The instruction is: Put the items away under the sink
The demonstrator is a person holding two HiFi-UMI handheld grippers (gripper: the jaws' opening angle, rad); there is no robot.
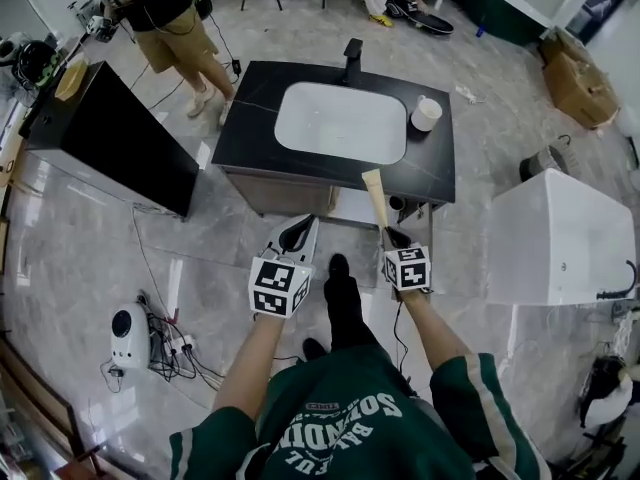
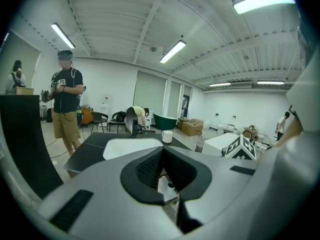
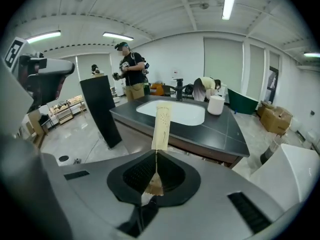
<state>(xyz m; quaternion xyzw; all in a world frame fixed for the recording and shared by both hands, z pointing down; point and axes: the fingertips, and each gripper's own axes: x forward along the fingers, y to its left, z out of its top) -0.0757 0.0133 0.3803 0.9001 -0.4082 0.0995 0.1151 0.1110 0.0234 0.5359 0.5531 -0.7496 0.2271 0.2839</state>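
A long, thin beige paper packet (image 1: 374, 196) (image 3: 161, 126) sticks out forward from my right gripper (image 1: 389, 234) (image 3: 156, 153), which is shut on its lower end. The packet points at the black sink vanity (image 1: 250, 108) with its white basin (image 1: 340, 123), just ahead of me. My left gripper (image 1: 311, 223) (image 2: 161, 150) is beside the right one, level with it, its jaws meeting at the tips with nothing between them. Both grippers hover over the floor in front of the vanity's lower front (image 1: 285, 193). In the left gripper view the space under the counter shows only dimly through the jaws.
A black tap (image 1: 352, 60) and a white cup (image 1: 426, 114) stand on the counter. A black cabinet (image 1: 110, 138) is at the left, a white tub (image 1: 560, 233) at the right. Cables and a white device (image 1: 130, 336) lie on the floor left. A person (image 1: 170, 18) stands behind.
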